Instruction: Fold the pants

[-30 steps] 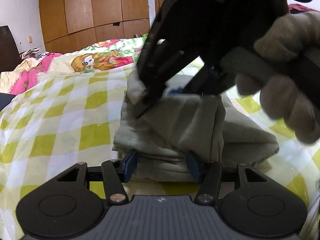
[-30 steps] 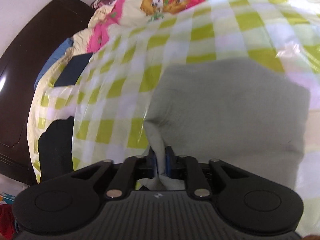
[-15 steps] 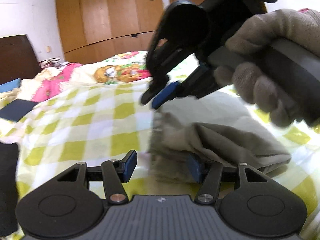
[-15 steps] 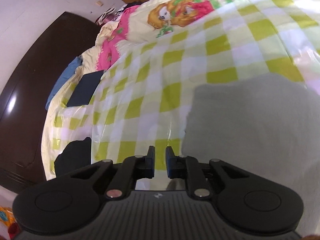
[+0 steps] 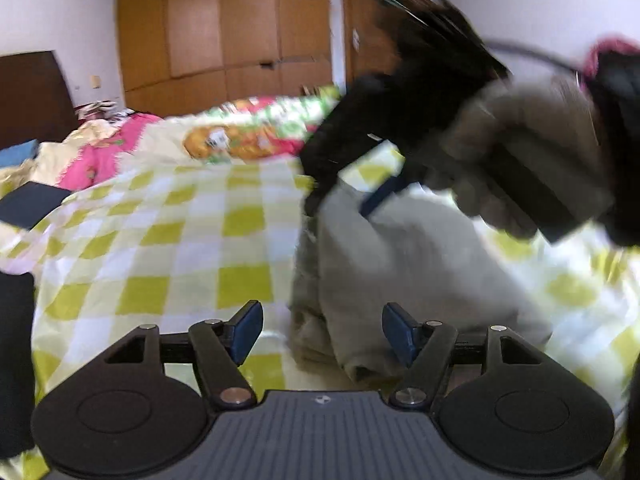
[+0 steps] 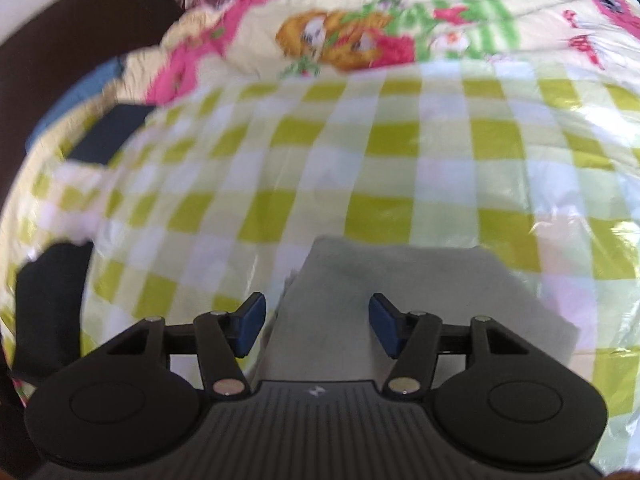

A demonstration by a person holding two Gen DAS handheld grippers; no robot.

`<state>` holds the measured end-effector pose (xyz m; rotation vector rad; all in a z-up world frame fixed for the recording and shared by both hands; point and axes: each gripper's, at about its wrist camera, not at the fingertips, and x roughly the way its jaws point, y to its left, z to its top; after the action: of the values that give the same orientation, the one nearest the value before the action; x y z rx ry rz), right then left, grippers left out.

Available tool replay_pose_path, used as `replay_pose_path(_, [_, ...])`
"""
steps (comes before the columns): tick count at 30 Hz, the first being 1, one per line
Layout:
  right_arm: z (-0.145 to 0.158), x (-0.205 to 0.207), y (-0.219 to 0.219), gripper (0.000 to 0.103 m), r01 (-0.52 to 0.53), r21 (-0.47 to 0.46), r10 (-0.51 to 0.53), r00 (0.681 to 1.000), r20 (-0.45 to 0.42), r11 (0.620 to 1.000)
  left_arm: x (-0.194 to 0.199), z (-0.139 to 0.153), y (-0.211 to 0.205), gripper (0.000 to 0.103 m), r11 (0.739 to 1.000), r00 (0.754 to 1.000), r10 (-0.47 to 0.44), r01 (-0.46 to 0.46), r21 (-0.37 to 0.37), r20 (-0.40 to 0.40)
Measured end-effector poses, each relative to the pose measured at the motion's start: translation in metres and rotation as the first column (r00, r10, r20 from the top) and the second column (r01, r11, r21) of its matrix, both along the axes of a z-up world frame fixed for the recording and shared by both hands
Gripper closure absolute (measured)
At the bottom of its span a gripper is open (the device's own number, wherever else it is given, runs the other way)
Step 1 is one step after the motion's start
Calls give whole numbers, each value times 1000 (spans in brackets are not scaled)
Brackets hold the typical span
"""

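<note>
The grey pants (image 5: 404,280) lie folded in a thick stack on the yellow-checked bed cover (image 5: 168,248). My left gripper (image 5: 322,334) is just above the stack's near edge, its jaws opening, with the cloth lying between the pads but not pinched. My right gripper (image 6: 316,330) hovers over the pants (image 6: 400,300), jaws opening wide and nothing held. In the left wrist view the right gripper (image 5: 344,200), blurred, is held by a gloved hand (image 5: 520,160) over the stack's far edge.
A cartoon-print quilt (image 6: 360,36) is bunched at the head of the bed, with pink bedding (image 5: 96,152) beside it. A dark flat object (image 5: 28,204) lies at the bed's left edge, another dark garment (image 6: 52,308) lower left. Wooden wardrobes (image 5: 224,24) stand behind.
My right gripper let go of the pants' edge, shut briefly, then opened wide and swung over the stack. My left gripper opened wider. The lifted cloth dropped flat onto the stack.
</note>
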<state>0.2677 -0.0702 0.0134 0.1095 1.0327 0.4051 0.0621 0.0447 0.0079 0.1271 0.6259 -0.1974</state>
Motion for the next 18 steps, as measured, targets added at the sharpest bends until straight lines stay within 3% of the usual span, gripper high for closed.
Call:
replay_pose_path(1, [-4,2,1,63,-7,-22,7,1000,6,1000,4,-8,-7,27,999,1000,-6,6,31,-27])
replay_pose_path(2, [-8,5,-1,77,-3,-16,3,1000,-3,1000,10,-15,-11,42,998,999,-13,16,58,-53])
replay_pose_path(4, [-8,11,-12,86,23,45,-21,999,-29,999,16,-24,-14,65,996,994,-30,38,78,-102])
replay_pose_path(5, [-5,12,-16,88,27,62,-25,999,-23,998,18,-24,-12,72,997,993,-34,41,64,-111])
replay_pose_path(12, [13,20,-29,88,97,157,-100,995,11,983,27,3,8,74,998,1000,-11,12,63,-19])
replay_pose_path(18, [-22,36,-14,73,109,168,-103,994,-44,980,43,-23,21,72,997,994,45,-38,73,-103])
